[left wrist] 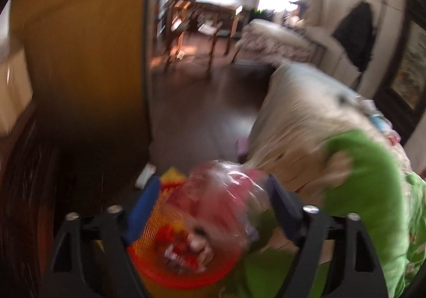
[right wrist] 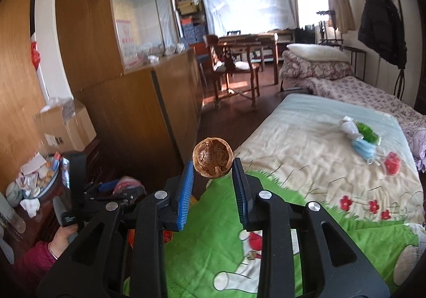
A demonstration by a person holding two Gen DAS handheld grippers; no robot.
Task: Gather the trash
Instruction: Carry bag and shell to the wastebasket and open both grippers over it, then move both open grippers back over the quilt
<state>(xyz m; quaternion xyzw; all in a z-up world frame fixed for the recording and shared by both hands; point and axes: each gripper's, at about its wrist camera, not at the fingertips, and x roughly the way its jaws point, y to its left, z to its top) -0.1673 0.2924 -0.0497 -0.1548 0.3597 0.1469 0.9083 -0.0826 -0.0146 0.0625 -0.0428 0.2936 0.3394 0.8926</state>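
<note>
My right gripper [right wrist: 213, 167] is shut on a brown walnut half-shell [right wrist: 213, 157] and holds it above the near edge of the bed [right wrist: 306, 143]. On the bed's far right lie a blue face mask with white tissue and green plastic [right wrist: 358, 135] and a small red piece [right wrist: 392, 162]. My left gripper [left wrist: 213, 189] is closed on a crumpled clear-and-red plastic wrapper [left wrist: 223, 197], above an orange mesh trash basket [left wrist: 170, 250] with scraps inside. The left wrist view is blurred. The left gripper also shows in the right wrist view [right wrist: 117, 191] at lower left.
A wooden cabinet [right wrist: 138, 101] runs along the left. A cardboard box [right wrist: 66, 127] and a cluttered side table [right wrist: 34, 178] stand at far left. A second bed [right wrist: 346, 79], a table with chairs [right wrist: 239, 58] and a coat rack [right wrist: 380, 32] stand further back.
</note>
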